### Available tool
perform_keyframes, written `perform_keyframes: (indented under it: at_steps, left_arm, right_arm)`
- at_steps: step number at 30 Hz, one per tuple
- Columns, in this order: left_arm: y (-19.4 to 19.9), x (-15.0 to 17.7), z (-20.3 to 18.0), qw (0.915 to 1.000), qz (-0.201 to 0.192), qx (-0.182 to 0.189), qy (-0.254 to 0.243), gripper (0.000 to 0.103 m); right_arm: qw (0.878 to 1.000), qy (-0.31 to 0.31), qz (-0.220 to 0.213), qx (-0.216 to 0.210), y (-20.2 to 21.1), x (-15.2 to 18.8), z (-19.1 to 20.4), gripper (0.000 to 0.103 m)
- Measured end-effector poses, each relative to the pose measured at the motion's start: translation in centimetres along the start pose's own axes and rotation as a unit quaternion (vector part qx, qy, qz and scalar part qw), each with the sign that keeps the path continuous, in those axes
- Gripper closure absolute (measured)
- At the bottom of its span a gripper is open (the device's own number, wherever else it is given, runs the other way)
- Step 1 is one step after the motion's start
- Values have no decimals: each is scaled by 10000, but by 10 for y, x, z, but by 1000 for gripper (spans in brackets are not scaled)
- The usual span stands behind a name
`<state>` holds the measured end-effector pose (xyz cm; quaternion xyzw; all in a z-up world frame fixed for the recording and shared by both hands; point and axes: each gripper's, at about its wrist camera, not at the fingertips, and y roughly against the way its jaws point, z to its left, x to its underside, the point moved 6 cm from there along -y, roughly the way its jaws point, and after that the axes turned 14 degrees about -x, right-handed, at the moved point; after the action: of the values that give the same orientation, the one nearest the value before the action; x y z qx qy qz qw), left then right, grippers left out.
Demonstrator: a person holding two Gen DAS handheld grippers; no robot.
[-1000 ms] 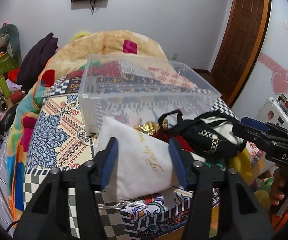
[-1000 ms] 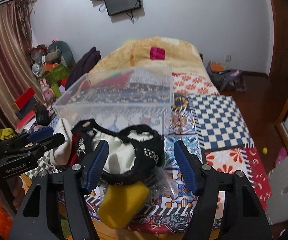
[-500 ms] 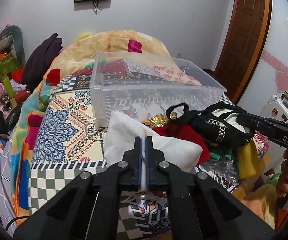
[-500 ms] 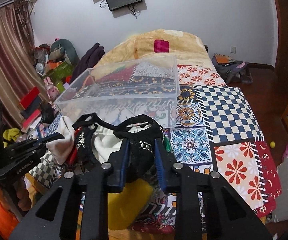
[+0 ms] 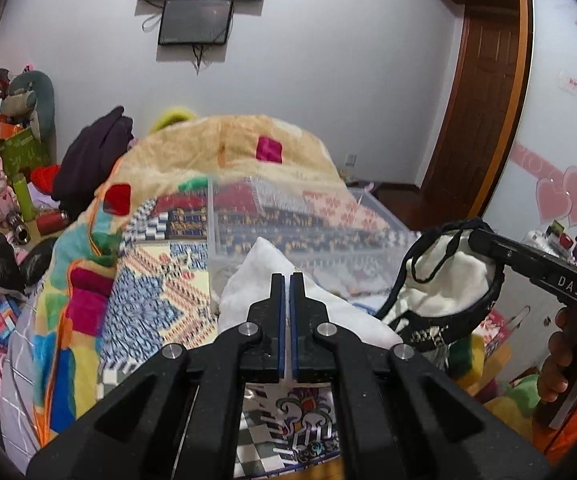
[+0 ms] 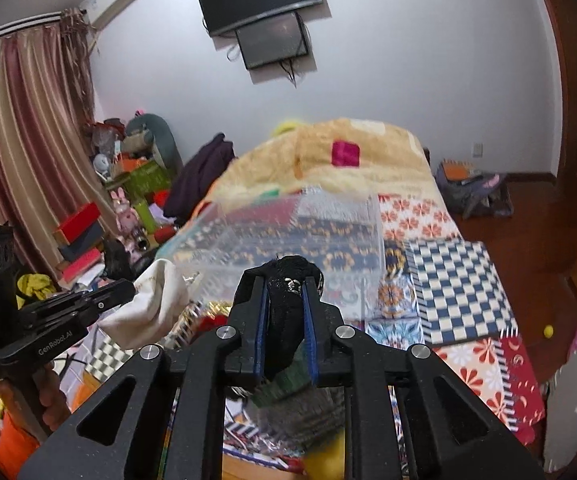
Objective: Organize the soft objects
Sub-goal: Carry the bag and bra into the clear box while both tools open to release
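Note:
My left gripper point(image 5: 287, 280) is shut on a white cloth pouch point(image 5: 256, 284) and holds it lifted in front of a clear plastic bin point(image 5: 300, 216) on the bed. The pouch also shows in the right wrist view point(image 6: 148, 304), hanging from the left gripper point(image 6: 128, 290). My right gripper point(image 6: 284, 276) is shut on a black and white bag point(image 6: 284, 312), lifted above the bed. In the left wrist view that bag point(image 5: 444, 288) hangs from the right gripper point(image 5: 474, 238) at the right. The clear bin point(image 6: 288, 236) lies just beyond both.
A patchwork quilt point(image 6: 452, 276) covers the bed, with a tan blanket point(image 5: 228, 148) heaped at the far end. More soft items, red and gold point(image 6: 208, 316), lie by the near edge. Clutter and toys point(image 6: 128, 184) fill the left side. A door point(image 5: 476, 112) stands right.
Both grippers closed on their items, the left on the white pouch, the right on the black bag, then lifted them up off the bed toward the bin.

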<state>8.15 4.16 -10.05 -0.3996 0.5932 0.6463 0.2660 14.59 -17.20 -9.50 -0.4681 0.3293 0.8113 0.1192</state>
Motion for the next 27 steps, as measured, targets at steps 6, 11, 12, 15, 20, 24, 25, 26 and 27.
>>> perform_keyframes:
  at_steps: [6,11,12,15,20,24,25,26,27]
  left_arm:
    - [13,-29,-2,9994,-358,-29,-14,103]
    - [7,-54,-7,9986,-526,-47,-49,103]
    - [3,-60,-7,9985,-533,-62,-60,103]
    - [-13,-72,-8,9984,-531,-153,-101,103]
    - [-49,-81,-8,9991,-321,-254,-50,103]
    - [-74,-81,-9,9989,-176,-414,-117,103]
    - [-79,-81,-10,9989,-131,-422,-130,103]
    - [-85,-80,-10,9989,-87,-431,-140,103]
    - [-90,-80,-11,9989,-45,-447,-163,103]
  right_arm:
    - [9996,113,-265,10,2,-21,1,89]
    - [9984,250,-505,58,2,-47,2,89]
    - [9981,274,-548,76,1,-52,2,89]
    - [9972,310,-669,102,-4,-64,2,89]
    - [9969,317,-703,136,-22,-77,-2,89]
    - [9980,296,-523,191,-44,-77,-7,89]
    - [9984,283,-451,214,-51,-74,-10,89]
    - [9987,267,-363,234,-59,-72,-12,89]
    - [9990,243,-268,247,-66,-69,-14,89]
